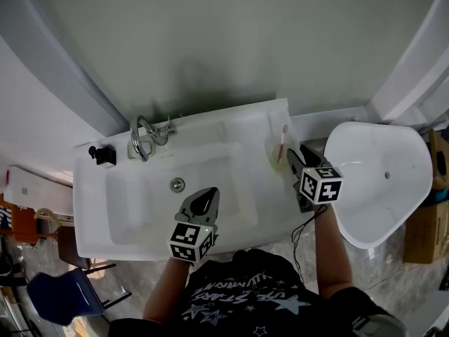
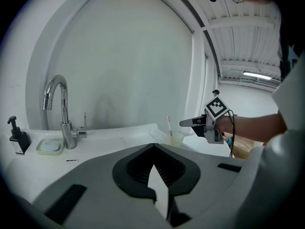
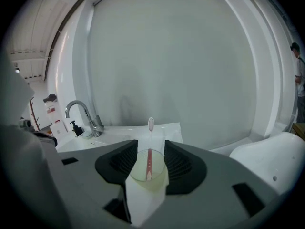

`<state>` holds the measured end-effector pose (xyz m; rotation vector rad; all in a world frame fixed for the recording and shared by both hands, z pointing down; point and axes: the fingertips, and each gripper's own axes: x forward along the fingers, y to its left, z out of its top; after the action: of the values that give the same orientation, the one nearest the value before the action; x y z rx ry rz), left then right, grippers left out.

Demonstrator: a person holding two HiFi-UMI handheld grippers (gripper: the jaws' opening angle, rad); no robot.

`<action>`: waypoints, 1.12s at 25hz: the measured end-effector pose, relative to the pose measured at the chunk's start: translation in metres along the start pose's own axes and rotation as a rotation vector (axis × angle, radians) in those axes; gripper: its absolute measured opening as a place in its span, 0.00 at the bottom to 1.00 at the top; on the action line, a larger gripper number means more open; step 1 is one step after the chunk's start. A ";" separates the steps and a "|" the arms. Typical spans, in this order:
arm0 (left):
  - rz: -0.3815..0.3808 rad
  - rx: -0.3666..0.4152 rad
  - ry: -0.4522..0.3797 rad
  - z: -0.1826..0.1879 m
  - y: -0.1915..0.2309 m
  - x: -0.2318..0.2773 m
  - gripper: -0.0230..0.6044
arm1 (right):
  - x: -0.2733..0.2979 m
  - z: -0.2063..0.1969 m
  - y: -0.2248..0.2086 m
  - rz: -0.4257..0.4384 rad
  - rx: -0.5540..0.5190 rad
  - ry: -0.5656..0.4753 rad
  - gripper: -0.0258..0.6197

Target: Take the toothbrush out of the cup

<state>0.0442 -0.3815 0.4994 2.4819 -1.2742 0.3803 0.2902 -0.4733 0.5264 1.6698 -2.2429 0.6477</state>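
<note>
A pink-and-white toothbrush (image 1: pixel 283 136) (image 3: pixel 150 144) (image 2: pixel 168 126) stands upright in a pale translucent cup (image 1: pixel 274 157) (image 3: pixel 148 176) (image 2: pixel 175 138) on the right ledge of the white sink (image 1: pixel 91 216). My right gripper (image 1: pixel 293 154) (image 3: pixel 150 143) (image 2: pixel 183 123) is at the cup's right side, open. In the right gripper view the cup shows in the gap between the jaws, and the pads do not visibly press it. My left gripper (image 1: pixel 205 194) (image 2: pixel 152 146) hangs over the basin's front, its tips together and holding nothing.
A chrome faucet (image 1: pixel 142 137) (image 2: pixel 59 109), a black soap pump (image 1: pixel 104 154) (image 2: pixel 18 137) and a soap dish (image 2: pixel 49 147) stand at the sink's back left. The drain (image 1: pixel 178 184) lies mid-basin. A white toilet bowl (image 1: pixel 379 181) (image 3: pixel 267 161) is at the right.
</note>
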 end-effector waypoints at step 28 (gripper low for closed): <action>0.100 -0.039 0.035 -0.013 0.020 0.000 0.06 | 0.071 -0.003 0.008 0.085 -0.116 0.154 0.20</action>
<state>0.0269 -0.3871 0.5145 2.3756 -1.3821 0.4174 0.2614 -0.5293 0.5610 1.4268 -2.2071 0.6303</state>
